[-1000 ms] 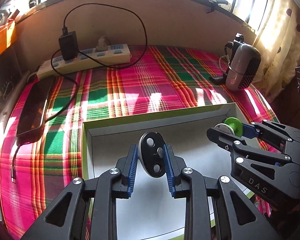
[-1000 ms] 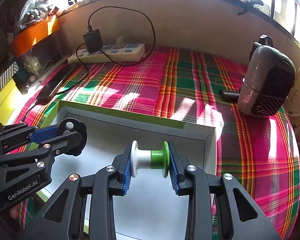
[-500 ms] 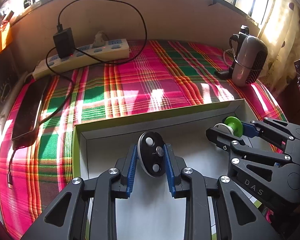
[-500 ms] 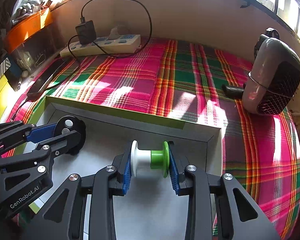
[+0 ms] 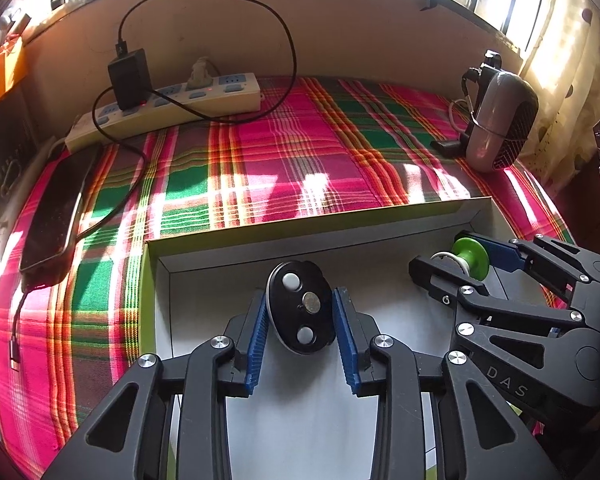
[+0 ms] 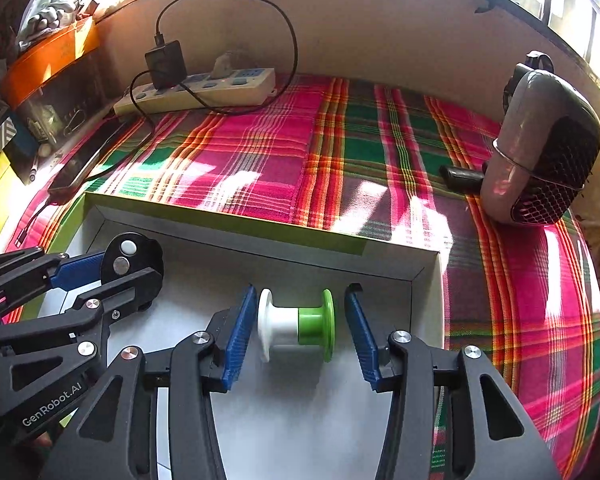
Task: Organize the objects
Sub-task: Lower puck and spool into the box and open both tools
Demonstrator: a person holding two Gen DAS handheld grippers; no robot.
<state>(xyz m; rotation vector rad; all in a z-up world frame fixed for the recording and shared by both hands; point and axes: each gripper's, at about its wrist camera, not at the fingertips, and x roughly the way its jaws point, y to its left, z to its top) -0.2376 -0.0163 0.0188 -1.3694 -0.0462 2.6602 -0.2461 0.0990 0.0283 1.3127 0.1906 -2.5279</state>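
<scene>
A white shallow box with green outer walls (image 5: 300,236) (image 6: 228,220) lies on a plaid cloth. My left gripper (image 5: 302,312) is open around a black oval disc (image 5: 302,308) with two white buttons, which rests in the box; small gaps show at both pads. It also shows in the right wrist view (image 6: 130,258). My right gripper (image 6: 298,326) is open around a white and green spool (image 6: 296,324) lying on the box floor, clear of both pads. The spool also shows in the left wrist view (image 5: 468,258).
A power strip (image 5: 164,102) with a black charger and cable lies at the back. A black phone (image 5: 56,212) lies at the left. A small grey fan heater (image 6: 540,148) stands at the right. An orange container (image 6: 52,56) sits far left.
Both grippers have opened: the left has let go of the black disc and the right has let go of the spool. Both objects now rest in the box.
</scene>
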